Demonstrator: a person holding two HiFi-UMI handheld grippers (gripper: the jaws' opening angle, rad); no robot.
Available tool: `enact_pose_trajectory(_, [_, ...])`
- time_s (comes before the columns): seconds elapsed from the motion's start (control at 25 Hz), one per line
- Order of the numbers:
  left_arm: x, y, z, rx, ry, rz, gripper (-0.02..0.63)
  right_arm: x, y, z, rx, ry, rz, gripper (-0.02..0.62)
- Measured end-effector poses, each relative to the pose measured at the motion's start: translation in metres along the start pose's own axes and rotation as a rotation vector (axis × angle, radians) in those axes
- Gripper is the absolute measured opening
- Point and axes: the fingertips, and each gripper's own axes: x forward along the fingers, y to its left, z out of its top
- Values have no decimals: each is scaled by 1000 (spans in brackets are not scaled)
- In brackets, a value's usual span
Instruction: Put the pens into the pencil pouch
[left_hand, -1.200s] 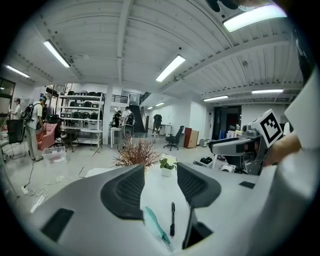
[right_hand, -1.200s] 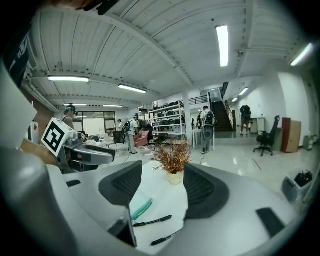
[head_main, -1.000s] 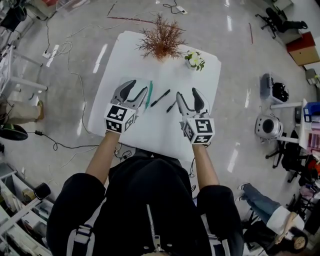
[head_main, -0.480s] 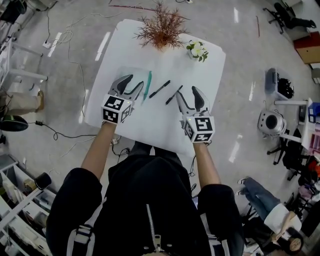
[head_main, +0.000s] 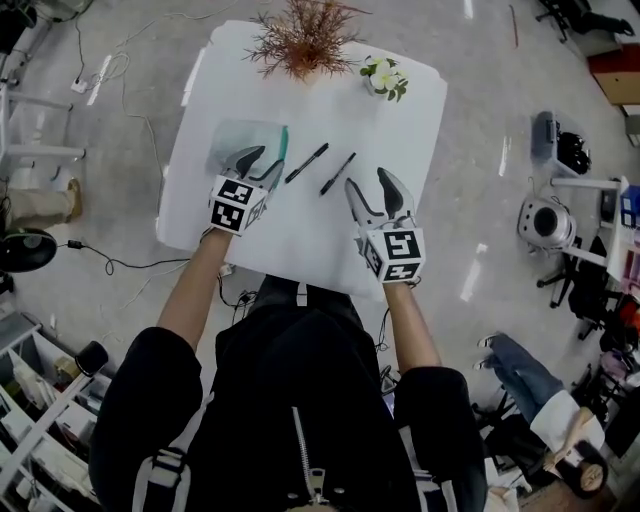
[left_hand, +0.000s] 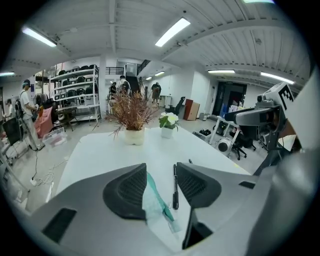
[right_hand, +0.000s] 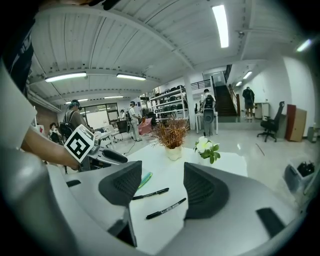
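A translucent pencil pouch (head_main: 235, 140) with a green zipper lies at the left of the white table (head_main: 410, 120). Two black pens (head_main: 306, 163) (head_main: 338, 173) lie side by side to its right. My left gripper (head_main: 262, 160) is open just above the pouch's near right corner. In the left gripper view the pouch's zipper edge (left_hand: 157, 200) shows between the jaws, with one pen (left_hand: 175, 187) by the right jaw. My right gripper (head_main: 368, 180) is open and empty, just short of the right pen. Both pens (right_hand: 150, 193) (right_hand: 166, 208) and the pouch (right_hand: 145, 179) appear in the right gripper view.
A pot of dried reddish twigs (head_main: 300, 45) and a small pot of white flowers (head_main: 382, 78) stand at the table's far edge. Cables run over the floor on the left (head_main: 110, 270), and office chairs and equipment stand at the right (head_main: 545, 220).
My left gripper has moved forward and left, from beside the pouch's zipper to over its near corner. The right gripper has kept its place near the pens. Both stay open.
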Motion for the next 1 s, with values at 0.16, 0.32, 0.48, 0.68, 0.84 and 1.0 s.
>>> enact_pose_trajectory(0.16, [23,0,-18,10,64,-6,209,-1,-5,-10,3,26,-3,259])
enact_pose_trajectory(0.32, [43,5,-38,43,140,3,209,-2,-14,-15,13,44,-13,259])
enact_pose_trajectory(0.48, [60,11,-65,66,225,12,209,-3,-21,-21,32,55,-26,259])
enact_pose_trajectory(0.68, [72,14,-88,89,290,34,205,-5,-27,-27,46,71,-42,259])
enact_pose_trajectory(0.84, [75,18,-93,111,306,68,139,-5,-30,-32,52,83,-46,259])
enact_pose_trajectory(1.0, [72,18,-91,102,278,77,67,-2,-30,-35,49,95,-40,259])
